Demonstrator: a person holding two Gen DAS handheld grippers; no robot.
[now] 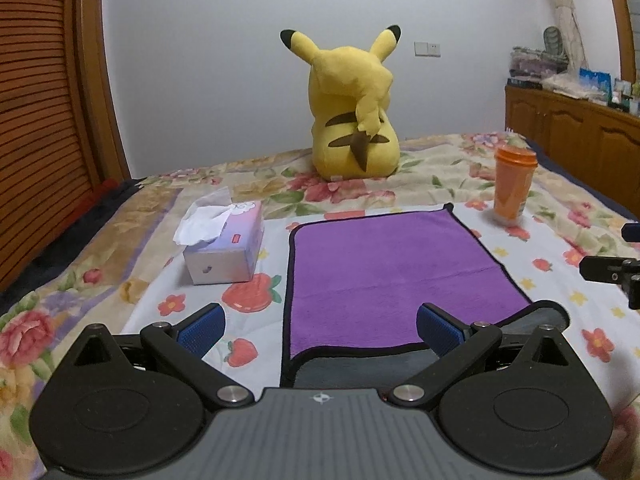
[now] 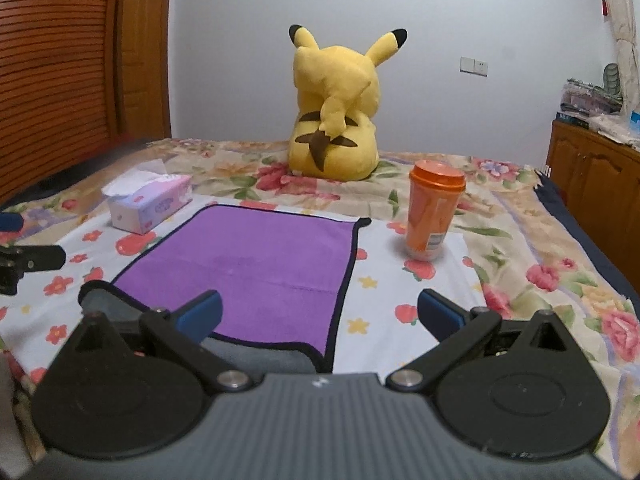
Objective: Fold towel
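Observation:
A purple towel (image 1: pixel 392 272) with a black hem lies on the flowered bed sheet, one purple layer over a grey underside that shows along the near edge. It also shows in the right wrist view (image 2: pixel 264 268). My left gripper (image 1: pixel 320 330) is open and empty, hovering over the towel's near left corner. My right gripper (image 2: pixel 318 316) is open and empty, over the towel's near right corner. Each gripper's tip shows at the edge of the other's view.
A tissue box (image 1: pixel 224 248) stands left of the towel. An orange lidded cup (image 2: pixel 434 210) stands to its right. A yellow Pikachu plush (image 1: pixel 352 108) sits behind. A wooden cabinet (image 1: pixel 580 136) lines the right wall.

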